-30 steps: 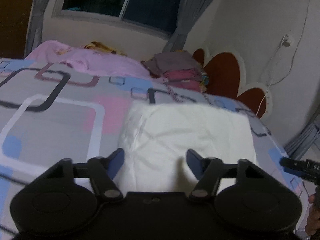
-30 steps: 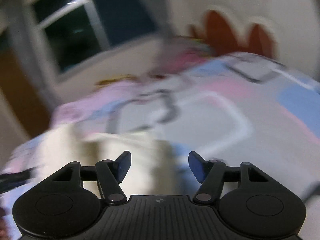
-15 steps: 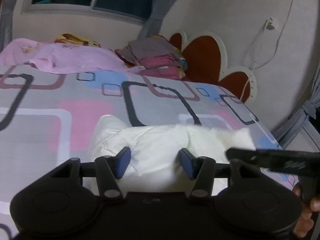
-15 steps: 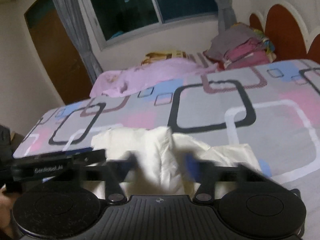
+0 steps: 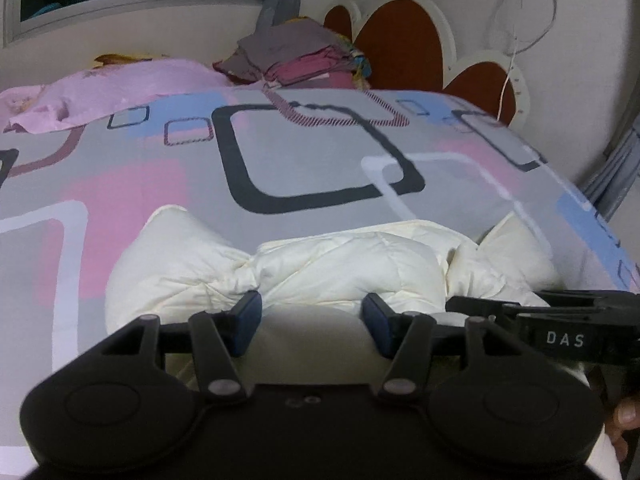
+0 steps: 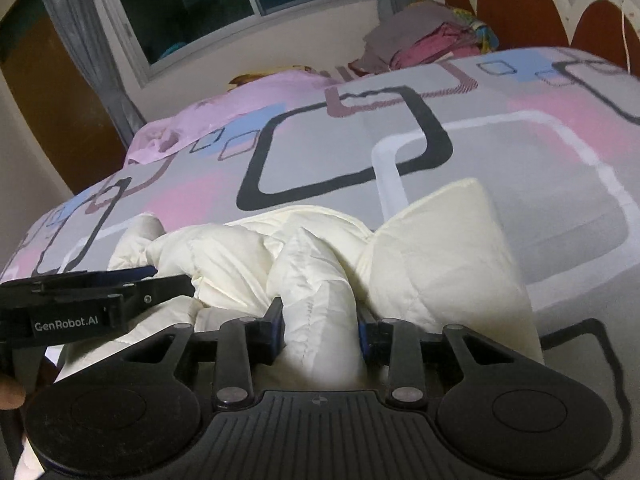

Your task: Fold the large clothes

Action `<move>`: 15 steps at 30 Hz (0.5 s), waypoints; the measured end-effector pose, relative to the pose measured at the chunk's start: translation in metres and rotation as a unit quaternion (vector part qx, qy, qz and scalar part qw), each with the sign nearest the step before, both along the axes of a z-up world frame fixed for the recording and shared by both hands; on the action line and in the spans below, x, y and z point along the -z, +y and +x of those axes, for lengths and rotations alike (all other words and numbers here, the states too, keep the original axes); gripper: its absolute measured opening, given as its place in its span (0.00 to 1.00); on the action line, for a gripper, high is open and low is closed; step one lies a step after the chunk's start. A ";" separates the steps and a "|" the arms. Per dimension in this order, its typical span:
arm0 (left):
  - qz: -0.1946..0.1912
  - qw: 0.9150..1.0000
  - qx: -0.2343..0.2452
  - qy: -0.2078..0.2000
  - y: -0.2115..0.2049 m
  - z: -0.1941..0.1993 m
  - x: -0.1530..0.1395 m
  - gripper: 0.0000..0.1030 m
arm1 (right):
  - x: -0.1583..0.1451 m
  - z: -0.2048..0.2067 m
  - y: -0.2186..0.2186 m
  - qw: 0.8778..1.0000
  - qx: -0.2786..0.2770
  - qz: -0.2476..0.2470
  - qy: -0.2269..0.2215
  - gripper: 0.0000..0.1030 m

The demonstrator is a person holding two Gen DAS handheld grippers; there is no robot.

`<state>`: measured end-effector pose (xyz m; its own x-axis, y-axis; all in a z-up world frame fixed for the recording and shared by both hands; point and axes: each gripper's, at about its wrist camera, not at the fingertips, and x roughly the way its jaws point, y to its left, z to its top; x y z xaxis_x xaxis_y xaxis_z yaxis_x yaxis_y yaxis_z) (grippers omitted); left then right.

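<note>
A cream padded quilted garment lies bunched at the near edge of the bed; it also shows in the right wrist view. My left gripper is open, its blue pads wide apart with a fold of the garment bulging between them. My right gripper is shut on a thick roll of the garment, which stands up between its pads. The right gripper's body shows at the right of the left wrist view, and the left gripper's body shows at the left of the right wrist view.
The bed has a grey cover with pink, blue and black squares. A pink cloth lies at its far left. A stack of folded clothes sits at the far side by the red headboard. A window is behind.
Both grippers came down to the bed's near edge. The flat folded garment is now bunched up. The right gripper closed on a roll of it; the left gripper stayed open.
</note>
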<state>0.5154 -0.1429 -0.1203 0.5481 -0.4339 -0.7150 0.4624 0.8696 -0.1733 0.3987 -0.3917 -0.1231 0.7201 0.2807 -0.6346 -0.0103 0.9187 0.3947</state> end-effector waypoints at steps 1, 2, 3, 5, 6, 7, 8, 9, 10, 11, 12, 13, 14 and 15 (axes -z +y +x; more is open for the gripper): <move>0.001 1.000 -0.001 0.005 0.000 0.003 0.001 0.55 | 0.003 0.001 -0.002 1.000 0.000 0.007 0.001 0.32; 0.005 1.000 -0.001 0.007 -0.001 0.004 0.002 0.55 | 0.005 0.002 -0.003 1.000 0.000 0.012 0.002 0.32; 0.012 1.000 0.001 0.005 -0.002 0.004 0.002 0.55 | 0.006 0.002 -0.003 1.000 0.000 0.014 0.003 0.32; 0.026 1.000 0.008 0.002 -0.004 0.002 0.002 0.55 | 0.005 0.000 -0.001 1.000 -0.003 0.011 0.007 0.32; 0.031 0.999 0.011 0.004 -0.004 0.001 0.000 0.55 | 0.002 0.000 0.000 1.000 -0.007 0.009 0.013 0.32; 0.037 0.999 0.012 0.010 -0.004 -0.001 -0.004 0.54 | -0.002 -0.001 0.000 1.000 -0.012 0.006 0.023 0.32; 0.040 0.999 0.009 0.014 -0.004 -0.004 -0.012 0.54 | -0.012 -0.004 0.001 0.999 -0.014 0.001 0.033 0.32; 0.036 0.999 0.006 0.014 -0.002 -0.011 -0.023 0.54 | -0.023 -0.010 -0.001 0.999 -0.013 -0.003 0.031 0.32; 0.021 1.000 0.008 0.008 0.003 -0.023 -0.035 0.57 | -0.038 -0.023 -0.005 1.000 -0.013 -0.005 0.014 0.32; 0.005 1.000 0.010 0.000 0.008 -0.038 -0.048 0.62 | -0.047 -0.034 -0.006 1.000 -0.014 -0.008 0.005 0.32; -0.008 1.000 0.009 -0.007 0.012 -0.051 -0.057 0.66 | -0.057 -0.046 -0.008 1.000 -0.016 -0.015 0.004 0.32; -0.020 1.000 0.005 -0.009 0.016 -0.067 -0.064 0.70 | -0.063 -0.059 -0.009 1.000 -0.015 -0.016 0.004 0.32; -0.028 1.000 0.003 -0.008 0.018 -0.079 -0.068 0.70 | -0.068 -0.071 -0.010 1.000 -0.016 -0.013 0.001 0.32; -0.033 0.999 0.003 -0.007 0.020 -0.091 -0.071 0.70 | -0.070 -0.081 -0.010 1.000 -0.019 -0.013 0.004 0.32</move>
<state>0.4240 -0.1228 -0.0498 0.5545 -0.4839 -0.6770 0.4703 0.8534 -0.2248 0.3174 -0.4021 -0.0536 0.7035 0.2905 -0.6486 -0.0419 0.9280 0.3702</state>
